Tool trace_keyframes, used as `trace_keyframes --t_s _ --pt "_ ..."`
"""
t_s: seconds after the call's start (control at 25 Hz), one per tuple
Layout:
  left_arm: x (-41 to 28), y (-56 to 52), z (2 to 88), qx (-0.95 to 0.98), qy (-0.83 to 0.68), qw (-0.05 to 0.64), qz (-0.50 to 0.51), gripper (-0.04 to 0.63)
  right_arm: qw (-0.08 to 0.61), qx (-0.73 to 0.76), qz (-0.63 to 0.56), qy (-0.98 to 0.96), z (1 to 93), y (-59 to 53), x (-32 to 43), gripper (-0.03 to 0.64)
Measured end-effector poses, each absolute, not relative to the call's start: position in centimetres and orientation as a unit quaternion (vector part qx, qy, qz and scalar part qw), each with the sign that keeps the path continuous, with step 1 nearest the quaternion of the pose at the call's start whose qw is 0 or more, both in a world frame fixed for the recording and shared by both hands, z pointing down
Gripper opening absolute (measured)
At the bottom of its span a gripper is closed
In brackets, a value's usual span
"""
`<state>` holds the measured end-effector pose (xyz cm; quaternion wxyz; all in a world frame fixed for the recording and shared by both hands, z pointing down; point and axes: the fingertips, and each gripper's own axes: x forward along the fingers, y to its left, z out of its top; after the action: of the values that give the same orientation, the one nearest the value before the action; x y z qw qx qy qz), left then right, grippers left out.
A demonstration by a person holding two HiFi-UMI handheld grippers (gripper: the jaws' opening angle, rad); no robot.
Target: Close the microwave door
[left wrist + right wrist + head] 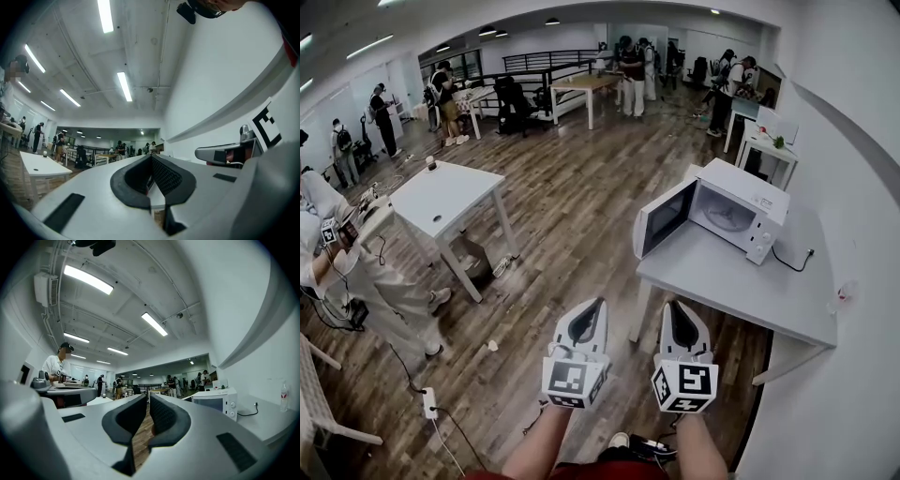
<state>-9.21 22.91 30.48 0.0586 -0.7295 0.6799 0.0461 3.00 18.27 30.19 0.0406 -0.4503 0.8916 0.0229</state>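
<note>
A white microwave [741,202] stands on a grey table [741,281] against the right wall. Its door [664,217] is swung wide open toward the room, and the cavity shows. In the right gripper view the microwave [214,401] sits some way ahead on the right. Both grippers are held side by side, short of the table's near corner and touching nothing. The left gripper [598,305] [151,157] is shut and empty. To its right, the right gripper [672,305] [148,397] has its jaws together, also empty.
A white table [441,202] stands to the left on the wooden floor. A person in white [356,272] is beside it. A power strip [429,401] with cables lies on the floor at lower left. A black cord [792,262] runs from the microwave to the wall. Several people stand at the back.
</note>
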Motion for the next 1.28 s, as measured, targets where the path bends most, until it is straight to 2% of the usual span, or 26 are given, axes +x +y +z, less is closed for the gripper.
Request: trace_keyframes --t_s 0.64,1.28 --pt "-9.1 12.3 32.2 -0.725 0.686 0.053 0.032 0.026 0.040 -0.446 0.009 0.894 32.5 7.6 3.5 0.043" --pt "-16.1 -0.7 35.4 -0.759 0.649 0.045 0.026 0.026 0.015 -0.483 -0.006 0.876 36.0 -4.5 -3.8 0.043"
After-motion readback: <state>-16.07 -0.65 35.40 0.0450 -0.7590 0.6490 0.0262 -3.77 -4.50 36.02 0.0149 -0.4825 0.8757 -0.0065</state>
